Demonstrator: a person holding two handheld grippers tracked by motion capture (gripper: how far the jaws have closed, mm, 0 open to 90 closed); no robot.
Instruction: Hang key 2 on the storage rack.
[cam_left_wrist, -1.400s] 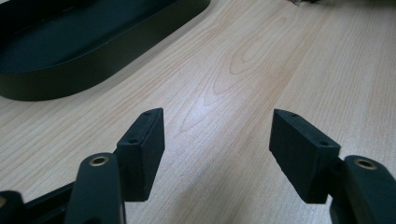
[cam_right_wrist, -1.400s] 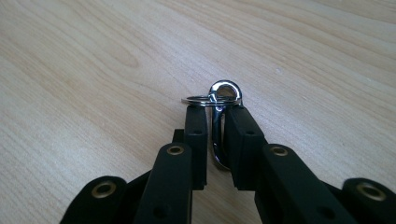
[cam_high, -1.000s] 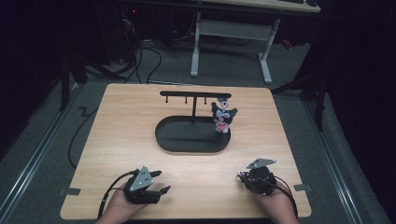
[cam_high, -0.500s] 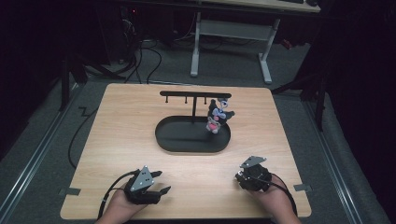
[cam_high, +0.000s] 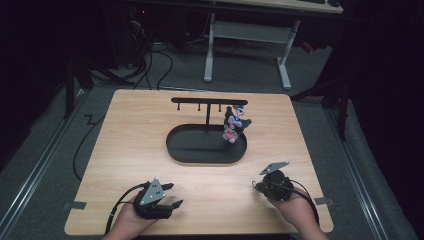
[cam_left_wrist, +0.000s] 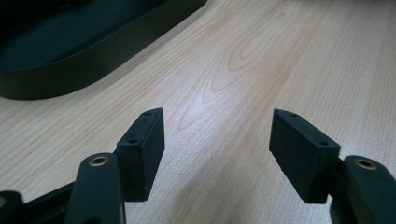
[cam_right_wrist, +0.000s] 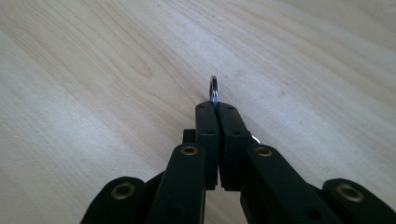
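Right gripper (cam_right_wrist: 218, 106) pinches a small metal key ring (cam_right_wrist: 213, 88) at lower right; left gripper (cam_left_wrist: 217, 140) waits open.
Light, stiff, slippery: best held flat across its wire rim.

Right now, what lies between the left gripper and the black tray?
Bare wooden table between the open left gripper and the black tray, seen in the left gripper view.

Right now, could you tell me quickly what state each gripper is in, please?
Left gripper: open, nothing between its jaws.
Right gripper: jaws have just been closing; shut on a metal ring.
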